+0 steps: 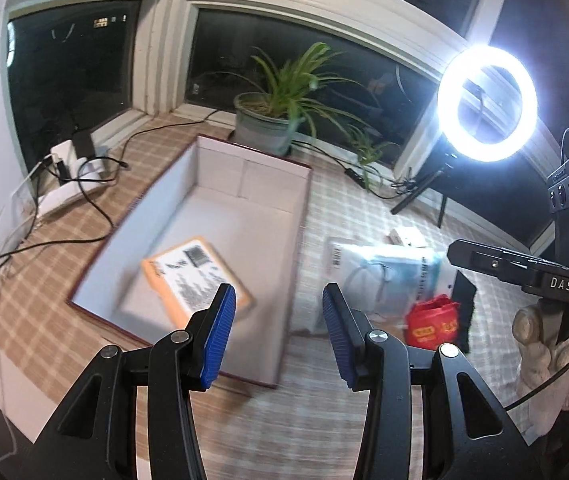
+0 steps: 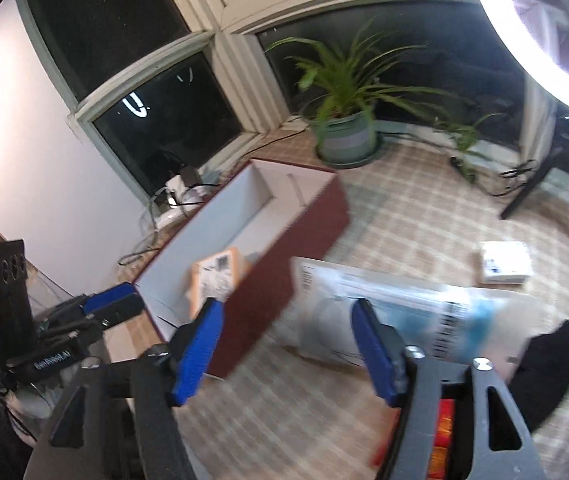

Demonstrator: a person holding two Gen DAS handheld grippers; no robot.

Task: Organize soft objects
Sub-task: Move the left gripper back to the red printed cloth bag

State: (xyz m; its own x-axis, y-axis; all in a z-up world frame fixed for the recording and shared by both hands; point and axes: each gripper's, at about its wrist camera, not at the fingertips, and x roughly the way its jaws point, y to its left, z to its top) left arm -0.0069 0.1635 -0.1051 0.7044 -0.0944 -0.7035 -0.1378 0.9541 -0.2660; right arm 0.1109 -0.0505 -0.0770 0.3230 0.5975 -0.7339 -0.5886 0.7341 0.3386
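Observation:
A dark red box (image 1: 298, 216) with a pale lining stands open on the checked cloth, and an orange packet (image 1: 194, 276) lies inside it. My left gripper (image 1: 278, 334) hovers open over the box's near right corner, nothing between its blue pads. The box (image 2: 296, 248) and the orange packet (image 2: 216, 276) also show in the right wrist view. My right gripper (image 2: 284, 344) is open and empty, above the cloth beside the box. A clear plastic bag with blue print (image 2: 404, 312) lies just beyond it. The same bag (image 1: 388, 276), a red pouch (image 1: 432, 322) and a black cloth (image 1: 466, 308) lie right of the box.
A potted plant (image 1: 268, 120) stands behind the box by the dark windows. A lit ring light (image 1: 486, 102) on a tripod is at the right. Cables and a charger (image 1: 72, 168) lie at the left. A small white box (image 2: 504, 262) and the black cloth (image 2: 548, 364) sit at the right.

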